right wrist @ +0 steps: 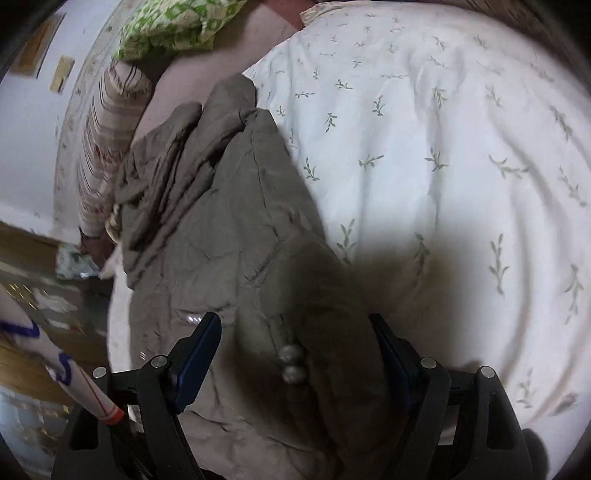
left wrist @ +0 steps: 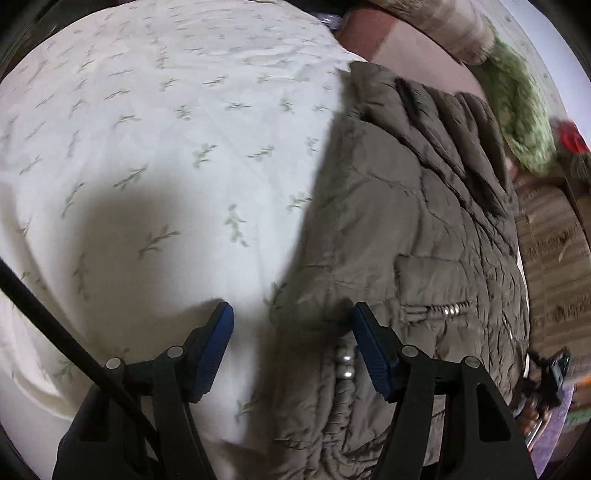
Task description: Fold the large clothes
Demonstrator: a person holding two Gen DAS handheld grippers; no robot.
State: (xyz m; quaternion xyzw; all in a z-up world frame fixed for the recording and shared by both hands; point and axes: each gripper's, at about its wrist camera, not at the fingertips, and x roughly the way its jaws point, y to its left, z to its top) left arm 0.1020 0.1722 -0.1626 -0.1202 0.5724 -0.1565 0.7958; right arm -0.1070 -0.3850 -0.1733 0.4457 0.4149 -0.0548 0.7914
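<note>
A grey-brown quilted jacket (left wrist: 406, 229) lies crumpled on a white duvet with a green leaf print (left wrist: 166, 147), along the bed's side. My left gripper (left wrist: 291, 321) hangs open just above the jacket's near edge. Its left finger is over the duvet and its right finger over the jacket, next to a row of metal snaps (left wrist: 347, 365). In the right wrist view the jacket (right wrist: 221, 221) runs up the middle left. My right gripper (right wrist: 295, 321) stands wide open over the jacket's front edge, with two metal snaps (right wrist: 292, 363) between its fingers. The pads press on nothing.
A green patterned pillow (right wrist: 173, 26) and a striped pillow (right wrist: 107, 140) lie past the jacket on a pink sheet (left wrist: 417, 55). The bed's edge and a woven mat (left wrist: 554, 258) run beside the jacket. The leaf-print duvet (right wrist: 461, 166) spreads wide on the other side.
</note>
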